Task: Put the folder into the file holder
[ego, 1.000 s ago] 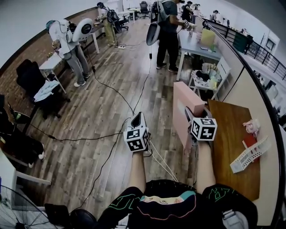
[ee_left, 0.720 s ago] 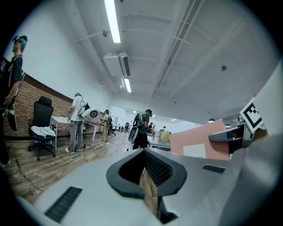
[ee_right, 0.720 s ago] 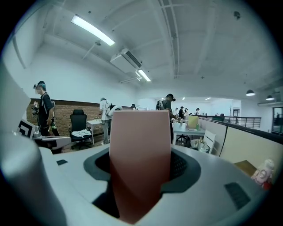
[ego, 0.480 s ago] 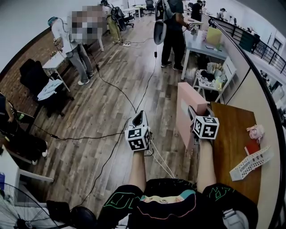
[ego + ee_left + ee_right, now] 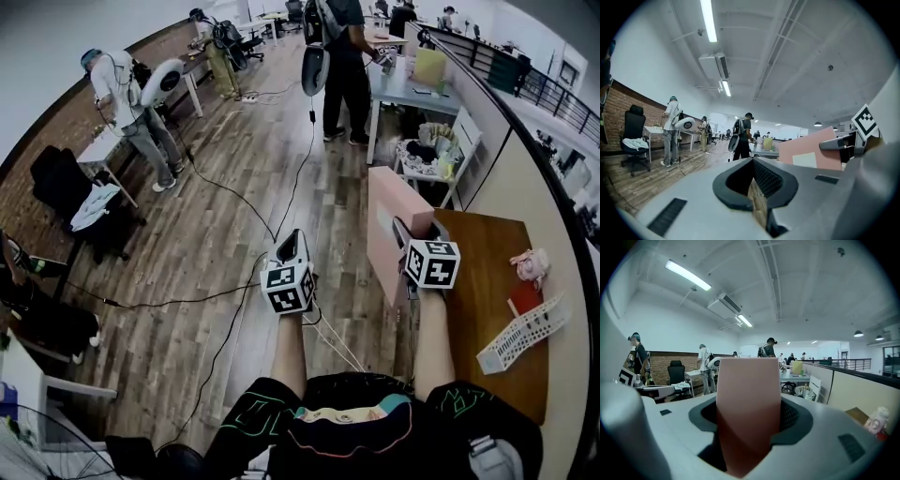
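- Well off to the left, a person (image 5: 127, 94) in a pale top stands on the wooden floor (image 5: 225, 234). A black chair (image 5: 61, 173) with a light cloth draped over it stands nearer.
- Black cables (image 5: 234, 192) trail across that floor toward the middle.
- The left gripper (image 5: 292, 240) points ahead over the bare boards. Its jaws are drawn together, with only a sliver of floor showing between them (nothing is held there).
- Further back, in the middle, a second person (image 5: 339, 56) in dark clothes stands at a grey desk (image 5: 412, 94).
- The pink folder (image 5: 389, 202) stands upright on its edge in the air, just off the left end of the table. A pale label (image 5: 811, 160) on its side faces the left gripper.
- The right gripper (image 5: 405, 232) is clamped on the folder's near edge. Its own view shows the pink sheet filling the gap between both pads.
- The brown table (image 5: 478, 281) lies to the right of the folder, against a beige partition (image 5: 525, 187).
- On the table's right part are a pink toy (image 5: 531, 265) and, just below it, a red item (image 5: 523, 298).
- The white mesh file holder (image 5: 521, 333) rests nearest the table's front, tilted and well apart from the folder.
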A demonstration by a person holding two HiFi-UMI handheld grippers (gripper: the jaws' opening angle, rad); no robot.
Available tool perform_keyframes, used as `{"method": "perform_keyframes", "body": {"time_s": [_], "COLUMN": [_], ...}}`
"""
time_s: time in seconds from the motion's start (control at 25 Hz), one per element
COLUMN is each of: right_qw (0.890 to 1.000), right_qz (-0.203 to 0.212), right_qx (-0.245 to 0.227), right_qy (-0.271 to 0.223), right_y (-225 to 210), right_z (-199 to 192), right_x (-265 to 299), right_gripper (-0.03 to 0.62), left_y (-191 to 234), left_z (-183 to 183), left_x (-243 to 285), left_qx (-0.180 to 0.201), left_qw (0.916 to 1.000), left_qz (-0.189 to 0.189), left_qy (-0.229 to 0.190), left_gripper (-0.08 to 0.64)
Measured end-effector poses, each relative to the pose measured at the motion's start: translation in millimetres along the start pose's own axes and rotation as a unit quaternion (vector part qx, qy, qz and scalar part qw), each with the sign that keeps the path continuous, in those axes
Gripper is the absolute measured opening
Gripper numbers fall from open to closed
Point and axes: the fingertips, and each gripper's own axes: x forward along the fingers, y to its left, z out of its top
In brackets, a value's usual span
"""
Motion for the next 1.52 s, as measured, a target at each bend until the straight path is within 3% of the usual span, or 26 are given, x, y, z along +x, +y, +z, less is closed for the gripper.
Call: {"method": "perform_keyframes", "body": {"time_s": [0.4,0.8,1.08,1.52], "right_qw": [0.995,0.980,0.961,0.910], "right_qz": [-0.088,-0.178,-0.240,-0.374], "right_qx": [0.035,0.083,0.112,0.139], "right_qy": [-0.013,-0.039,-0.081,-0.112], "right_y": [-86,-161,-197,-253], "right_z": [-6,-11,-3,-28], "right_x": [-47,-124,-204,-343], "right_gripper": [0.285,0.285,0.285,0.285], "left_y": [-89,-197,-286,-425], "left_z": [-6,-34,-54,-101], "left_x": [46,78,77,44], "left_qx": [0.017,0.022,0.032,0.053], "left_qw": [0.9949,0.9757,0.9494,0.8901], "left_qz": [-0.098,-0.214,-0.307,-0.441], "left_qy": [0.015,0.040,0.059,0.103], "left_gripper": [0.000,0.000,0.000,0.000]}}
